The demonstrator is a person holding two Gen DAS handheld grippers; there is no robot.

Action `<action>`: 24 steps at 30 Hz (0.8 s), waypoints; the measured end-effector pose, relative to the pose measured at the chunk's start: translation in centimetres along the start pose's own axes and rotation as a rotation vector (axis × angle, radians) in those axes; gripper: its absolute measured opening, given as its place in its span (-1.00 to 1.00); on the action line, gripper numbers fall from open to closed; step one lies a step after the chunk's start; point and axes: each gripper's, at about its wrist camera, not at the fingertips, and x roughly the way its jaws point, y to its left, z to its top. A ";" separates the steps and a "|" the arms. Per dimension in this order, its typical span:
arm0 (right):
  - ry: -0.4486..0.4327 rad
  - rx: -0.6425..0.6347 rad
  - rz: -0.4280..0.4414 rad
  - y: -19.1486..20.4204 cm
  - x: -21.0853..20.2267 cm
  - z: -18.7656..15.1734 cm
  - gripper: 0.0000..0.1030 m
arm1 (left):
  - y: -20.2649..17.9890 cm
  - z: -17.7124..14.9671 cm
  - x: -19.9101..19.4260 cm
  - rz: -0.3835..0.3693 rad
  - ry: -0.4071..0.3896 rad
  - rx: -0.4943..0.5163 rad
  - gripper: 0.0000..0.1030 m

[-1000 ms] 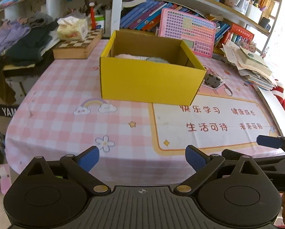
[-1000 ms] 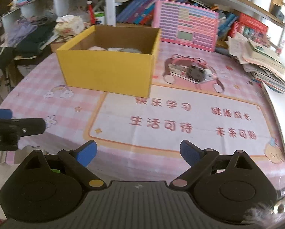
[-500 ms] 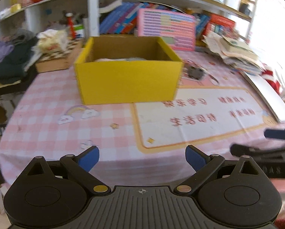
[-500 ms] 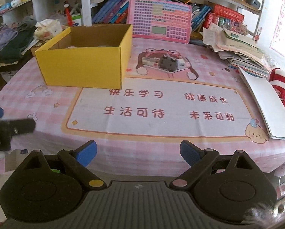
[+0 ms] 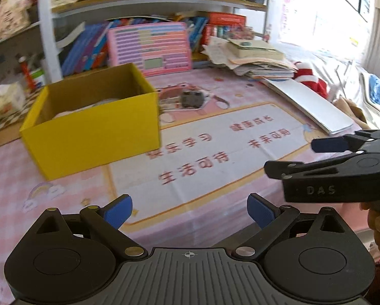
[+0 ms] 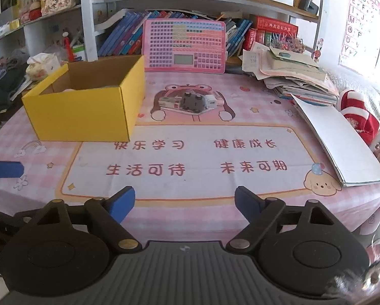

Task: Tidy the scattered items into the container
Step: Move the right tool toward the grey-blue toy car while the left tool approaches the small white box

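One yellow box (image 6: 88, 106) sits open-topped toward the far left part of the table (image 6: 195, 211), w/ pale items inside, too hidden by its walls to count or name. Just right of the box, toward the far edge, one small cluster of loose items (image 6: 190, 101) lies on the cartoon print of the pink checked cloth: a dark grey blocky piece w/ whitish pieces touching it on both sides; exact count unclear. Nothing of it is in the box.

Behind, at the far edge, one pink keypad toy board (image 6: 185, 46) stands upright against the books. At the far right corner, one messy stack of papers and books (image 6: 296, 76). Along the right edge, one white flat board (image 6: 339, 139) lies slanted, w/ one red-and-white plush thing (image 6: 355, 111) just beside it.

Two grippers. Left gripper (image 5: 189, 209) hangs at the near edge of the table, level, pointing across the table, box ahead-left; jaws spread wide, nothing between them. Right gripper (image 6: 185, 202) also sits at the near edge, level, aimed at the table's middle; jaws spread wide, empty. In the left wrist view the right gripper shows side-on at the right, well apart from the box.
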 end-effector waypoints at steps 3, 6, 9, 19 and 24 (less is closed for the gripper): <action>0.018 0.007 -0.011 -1.1 0.8 0.2 0.55 | -0.7 0.7 1.1 -0.026 -0.003 0.005 0.91; 0.035 0.025 -0.022 -2.4 1.7 0.6 0.54 | -1.4 1.4 2.7 -0.052 0.013 0.015 0.91; 0.050 0.031 -0.028 -3.7 2.9 1.2 0.53 | -2.1 2.4 4.3 -0.066 0.019 0.027 0.91; 0.038 0.126 0.012 -8.3 8.2 5.9 0.28 | -3.8 8.7 10.1 -0.045 0.007 0.095 0.91; 0.038 0.168 0.041 -10.7 11.4 8.5 0.26 | -4.3 12.0 13.2 0.001 -0.002 0.084 0.90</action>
